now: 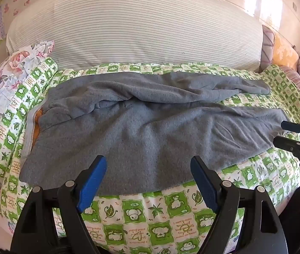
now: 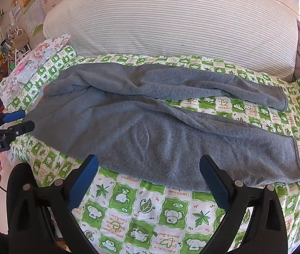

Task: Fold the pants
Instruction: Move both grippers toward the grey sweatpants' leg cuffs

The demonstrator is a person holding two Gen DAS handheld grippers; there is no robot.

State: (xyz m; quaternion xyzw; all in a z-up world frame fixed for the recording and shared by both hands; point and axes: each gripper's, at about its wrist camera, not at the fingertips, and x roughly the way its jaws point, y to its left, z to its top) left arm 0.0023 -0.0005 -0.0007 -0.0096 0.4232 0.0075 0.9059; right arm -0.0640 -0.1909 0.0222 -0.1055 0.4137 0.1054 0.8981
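Note:
Grey fleece pants point(image 1: 141, 127) lie spread across the green-and-white quilt point(image 1: 150, 213), waist to the left, two legs running right and split apart; they also show in the right wrist view point(image 2: 160, 131). My left gripper point(image 1: 148, 167) is open and empty, hovering over the near hem by the waist end. My right gripper point(image 2: 147, 165) is open and empty, hovering over the near edge of the closer leg. Each gripper shows in the other's view: the right one at the right edge point(image 1: 281, 133), the left one at the left edge point(image 2: 25, 118).
A large striped pillow point(image 1: 137, 33) lies behind the pants. A floral cloth point(image 1: 5, 78) sits at the left end of the quilt. Plaid and orange cushions point(image 1: 283, 53) are at the far right. Cluttered shelves point(image 2: 3, 50) stand beyond the bed's left side.

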